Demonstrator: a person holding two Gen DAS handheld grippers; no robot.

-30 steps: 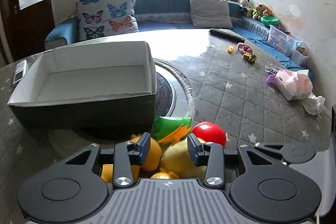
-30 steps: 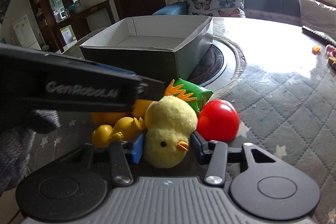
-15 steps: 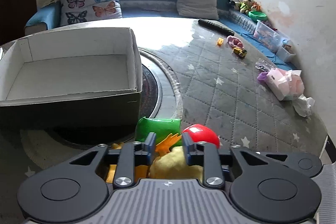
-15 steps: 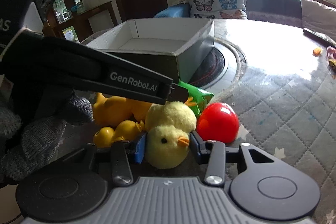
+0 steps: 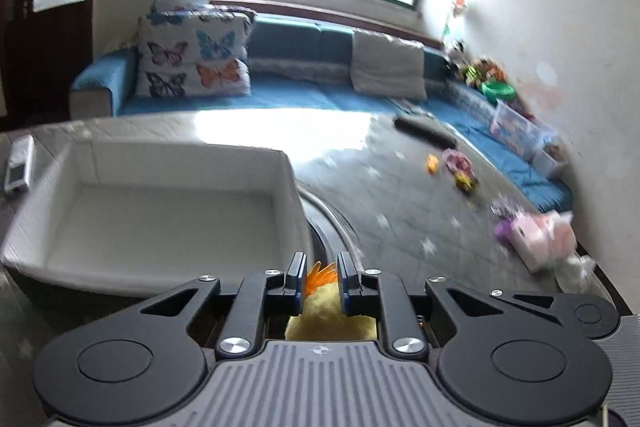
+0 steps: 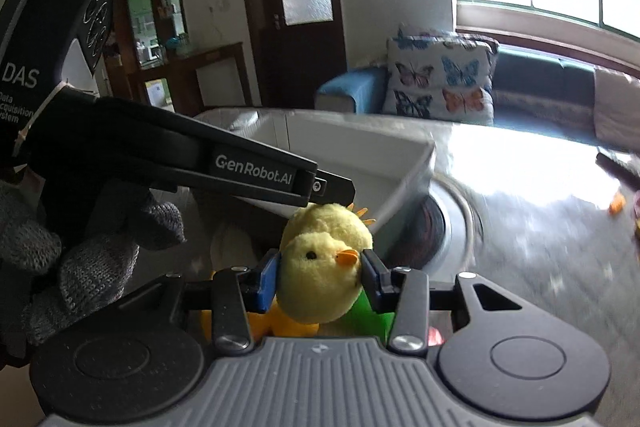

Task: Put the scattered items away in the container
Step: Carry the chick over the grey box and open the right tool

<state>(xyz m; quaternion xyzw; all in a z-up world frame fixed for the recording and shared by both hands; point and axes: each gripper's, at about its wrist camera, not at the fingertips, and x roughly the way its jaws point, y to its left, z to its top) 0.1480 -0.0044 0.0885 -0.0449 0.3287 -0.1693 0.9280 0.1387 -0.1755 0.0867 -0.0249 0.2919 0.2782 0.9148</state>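
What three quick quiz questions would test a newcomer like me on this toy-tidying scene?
1. Multiple choice: what is the right hand-held gripper clamping? A) a red ball B) a yellow plush chick C) a remote control
2. True or false: the white box already has toys inside.
3. Fill the blank: the patterned cushion is printed with ____.

Key: 1 B; 2 false; 3 butterflies.
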